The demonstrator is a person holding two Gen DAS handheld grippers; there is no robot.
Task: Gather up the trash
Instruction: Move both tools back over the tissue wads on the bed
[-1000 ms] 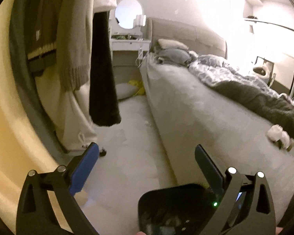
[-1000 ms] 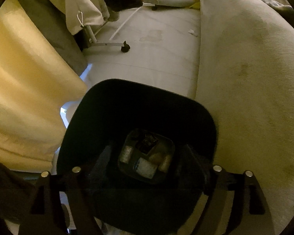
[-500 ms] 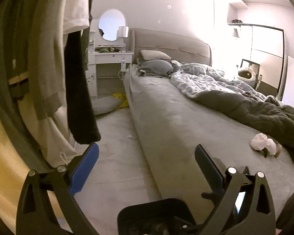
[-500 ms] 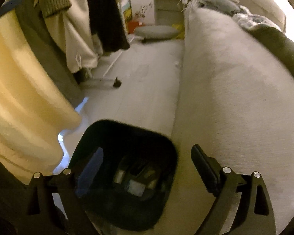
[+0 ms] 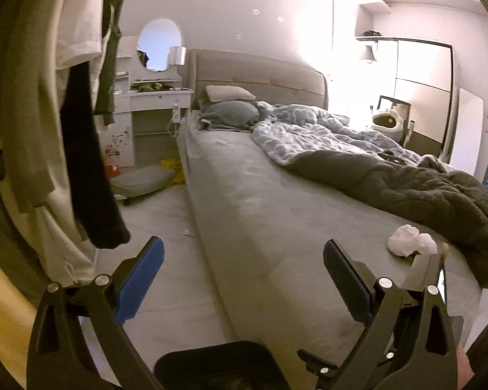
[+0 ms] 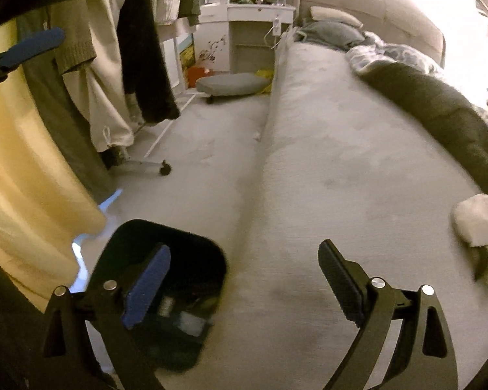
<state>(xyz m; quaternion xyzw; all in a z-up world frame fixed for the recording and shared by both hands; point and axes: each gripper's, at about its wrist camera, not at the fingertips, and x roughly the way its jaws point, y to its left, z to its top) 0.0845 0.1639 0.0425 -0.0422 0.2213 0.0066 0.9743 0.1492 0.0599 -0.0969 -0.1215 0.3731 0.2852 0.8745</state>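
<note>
A black trash bin point(image 6: 166, 295) stands on the floor beside the bed and holds several bits of trash; its rim shows at the bottom of the left wrist view point(image 5: 211, 364). Crumpled white tissue point(image 5: 410, 243) lies on the bed near the dark blanket; it shows at the right edge of the right wrist view point(image 6: 478, 219). My left gripper point(image 5: 244, 273) is open and empty, above the bin and bed edge. My right gripper point(image 6: 244, 276) is open and empty, over the bin's right side and the mattress edge, left of the tissue.
The grey bed point(image 5: 276, 214) fills the right side, with a dark blanket point(image 5: 423, 191) and pillows. Clothes point(image 5: 81, 162) hang on a wheeled rack point(image 6: 153, 162) at the left. A yellow curtain point(image 6: 26, 175) hangs nearest left. A white dresser point(image 5: 153, 104) and floor cushion point(image 6: 234, 84) stand at the back.
Both grippers have risen and tilted up from the bin toward the bed. The bin has slid down and left in both views, and the tissue has come into the right wrist view.
</note>
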